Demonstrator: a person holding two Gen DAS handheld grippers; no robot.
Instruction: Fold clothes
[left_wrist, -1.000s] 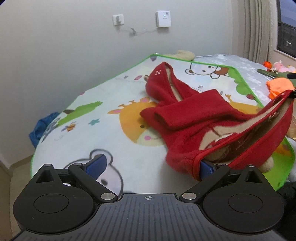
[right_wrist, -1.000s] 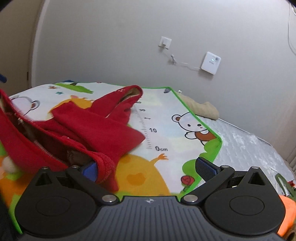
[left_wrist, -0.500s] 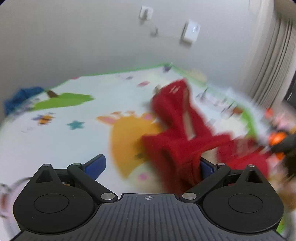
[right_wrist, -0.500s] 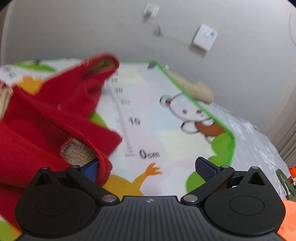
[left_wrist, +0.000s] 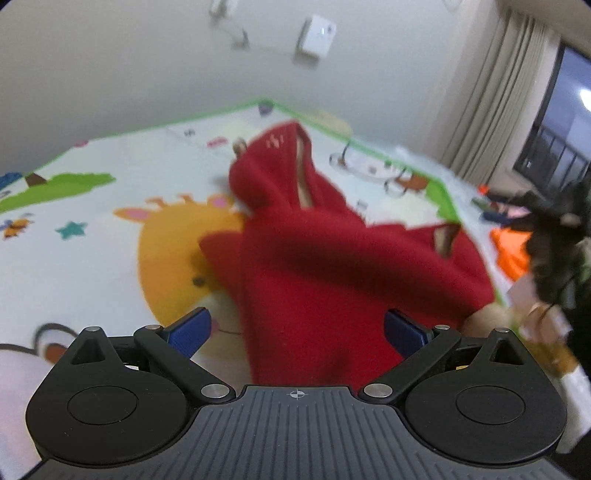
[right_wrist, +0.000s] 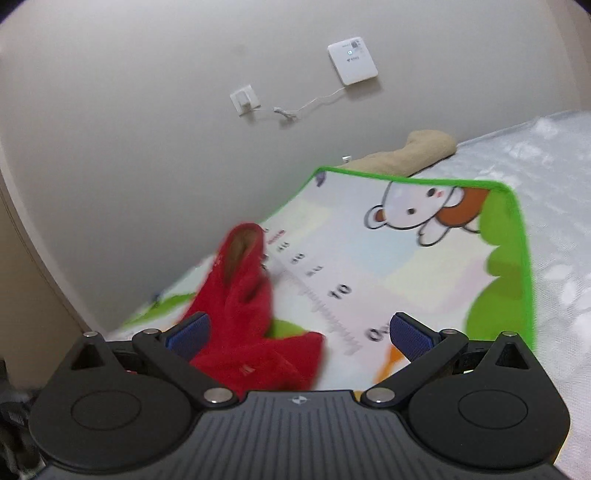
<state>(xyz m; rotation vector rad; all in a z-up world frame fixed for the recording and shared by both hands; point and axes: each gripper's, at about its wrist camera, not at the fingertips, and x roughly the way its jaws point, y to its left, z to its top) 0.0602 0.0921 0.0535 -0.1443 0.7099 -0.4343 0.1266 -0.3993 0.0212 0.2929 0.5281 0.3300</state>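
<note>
Red fleece hoodie (left_wrist: 332, 266): heaped on the cartoon play mat (left_wrist: 92, 229), hood toward the wall, laid out for folding. Left claw (left_wrist: 295, 328): jaws wide, gripping nothing, cloth between them. Right claw (right_wrist: 297, 330): likewise spread, empty, beside the garment's edge

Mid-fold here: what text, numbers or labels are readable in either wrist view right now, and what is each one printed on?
"10": on the ruler scale printed on the cartoon play mat, right wrist view.
"0c", the rest cut off by the right hand-held gripper: same ruler, at its near end.
Upper ruler numbers: too blurred to read.
White wall box: tiny markings, unreadable.
Pale marks on the red fleece hooded garment: blurred, unreadable.
</note>
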